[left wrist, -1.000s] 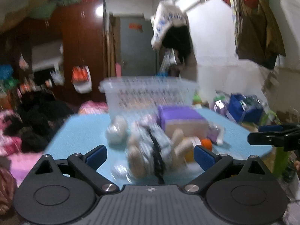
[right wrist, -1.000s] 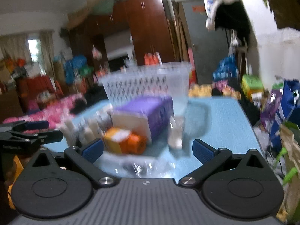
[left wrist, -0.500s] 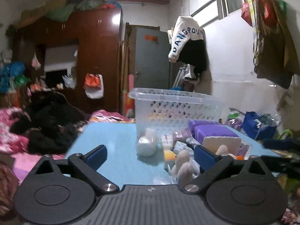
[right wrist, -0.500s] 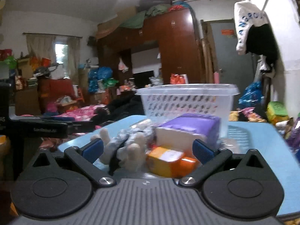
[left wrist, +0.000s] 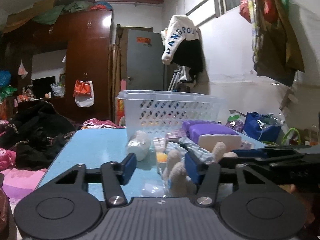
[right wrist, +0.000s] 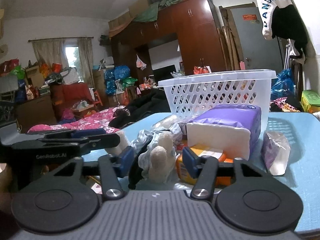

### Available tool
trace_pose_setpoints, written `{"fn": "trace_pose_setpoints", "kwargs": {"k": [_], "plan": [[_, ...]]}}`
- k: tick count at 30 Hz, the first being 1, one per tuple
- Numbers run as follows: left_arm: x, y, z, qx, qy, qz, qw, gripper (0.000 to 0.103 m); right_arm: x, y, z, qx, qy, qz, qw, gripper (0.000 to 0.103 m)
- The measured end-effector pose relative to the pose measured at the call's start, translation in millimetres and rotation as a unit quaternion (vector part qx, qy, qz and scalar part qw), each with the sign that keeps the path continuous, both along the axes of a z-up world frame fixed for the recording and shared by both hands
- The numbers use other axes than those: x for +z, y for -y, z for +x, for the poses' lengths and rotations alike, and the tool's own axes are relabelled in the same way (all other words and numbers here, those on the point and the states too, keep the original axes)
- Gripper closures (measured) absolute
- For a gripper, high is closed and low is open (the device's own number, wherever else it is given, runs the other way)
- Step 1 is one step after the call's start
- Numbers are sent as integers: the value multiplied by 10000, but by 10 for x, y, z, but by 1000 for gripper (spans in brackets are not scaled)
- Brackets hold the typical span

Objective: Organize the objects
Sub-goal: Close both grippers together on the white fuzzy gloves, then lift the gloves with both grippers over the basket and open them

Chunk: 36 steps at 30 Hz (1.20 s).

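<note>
A plush toy in striped cloth point(left wrist: 180, 168) point(right wrist: 158, 156) lies at the near edge of the blue table point(left wrist: 92, 150) point(right wrist: 308, 144). Behind it are a purple tissue pack point(left wrist: 210, 134) point(right wrist: 226, 124), an orange box point(right wrist: 204, 156), a white wrapped roll point(left wrist: 138, 146) and a clear pouch point(right wrist: 276, 154). A white perforated basket point(left wrist: 170, 110) point(right wrist: 216, 92) stands at the back. My left gripper point(left wrist: 160, 167) is open, the plush by its right finger. My right gripper point(right wrist: 157, 160) is open around the plush.
Dark clothes and pink bedding point(left wrist: 30, 138) lie left of the table. A blue bag point(left wrist: 262, 126) and other bags sit at the right. A wardrobe point(left wrist: 80, 64) and a grey door point(left wrist: 144, 60) stand behind.
Both grippers dropped to table level and moved in at the plush from either side. Their jaws have narrowed from wide open. The blur has gone.
</note>
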<state>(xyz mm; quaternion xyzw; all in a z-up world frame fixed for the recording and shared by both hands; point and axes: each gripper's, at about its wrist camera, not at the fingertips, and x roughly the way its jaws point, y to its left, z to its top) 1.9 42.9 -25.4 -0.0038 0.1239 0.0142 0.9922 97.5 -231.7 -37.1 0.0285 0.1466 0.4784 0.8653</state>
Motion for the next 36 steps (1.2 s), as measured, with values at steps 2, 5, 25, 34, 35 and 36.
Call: {"fn": "trace_pose_setpoints", "kwargs": {"k": [2,5,25,34,35,36], "plan": [[-22,68,9,-37,-44,112,9999,53,7,3,-4,-1,0,-16,10000,55],[-80,86,64,-92,-178,98,9998,67,-10,-25,8,41,-45,-75,10000,65],[437,228,-29,-226,571,348,9975,86,600,-37,23,142,785,36,9968,88],[1238,299,633,-295,1080,704,9912,85,1378,-347,565,-209,1366,-133,9903,88],[1313,297,794,-275,1077,733,9911,85,1413,-389,678,-233,1304,-170,9910,88],[1342,294,926,-262,1029,745,9916,85,1435,-433,794,-293,1256,-207,9914,88]]}}
